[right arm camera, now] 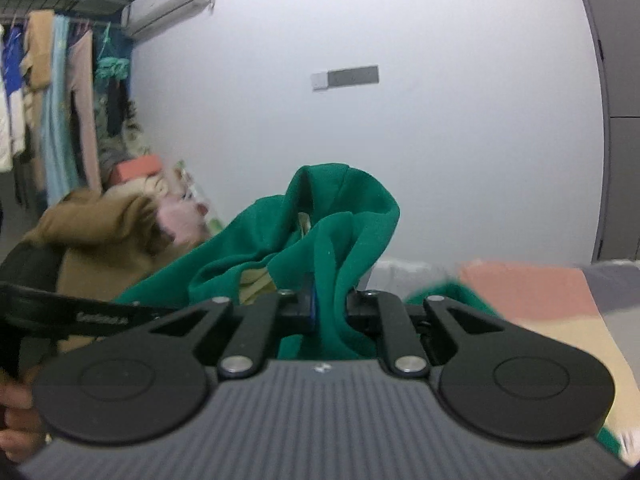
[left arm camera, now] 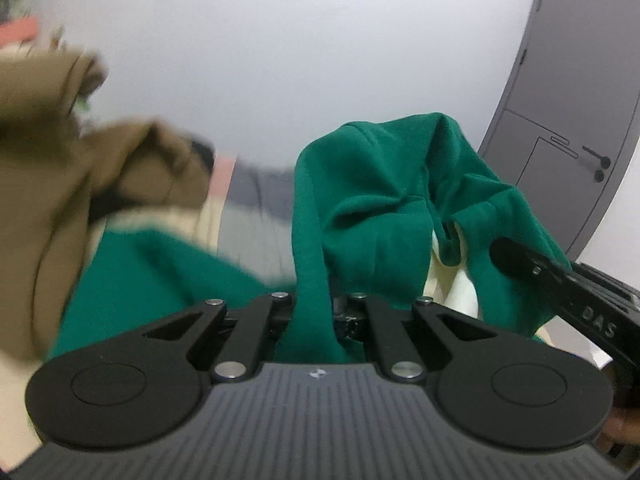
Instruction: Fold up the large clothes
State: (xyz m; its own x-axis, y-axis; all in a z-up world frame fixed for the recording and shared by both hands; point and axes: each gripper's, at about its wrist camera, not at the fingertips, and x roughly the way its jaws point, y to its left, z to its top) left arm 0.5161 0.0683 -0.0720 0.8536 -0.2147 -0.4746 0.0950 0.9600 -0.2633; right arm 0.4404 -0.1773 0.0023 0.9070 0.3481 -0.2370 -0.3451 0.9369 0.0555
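I'm holding the bunched green fleece garment (left arm camera: 360,200) lifted in front of a bare white wall (left arm camera: 320,60), my left tool (left arm camera: 316,312) and right tool (right arm camera: 332,312) each clamping a fold. A brown coat (left arm camera: 48,200) is crowding the left edge above the patchwork bed cover (right arm camera: 540,292); a grey door (left arm camera: 568,100) is standing right.

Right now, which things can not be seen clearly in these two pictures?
- Left gripper fingertips: left wrist view, buried in the green garment.
- Right gripper fingertips: right wrist view, covered by that cloth.
- Brown garment: left wrist view, blurred, cut by the left edge.
- Garment's type: bunched folds hide it.
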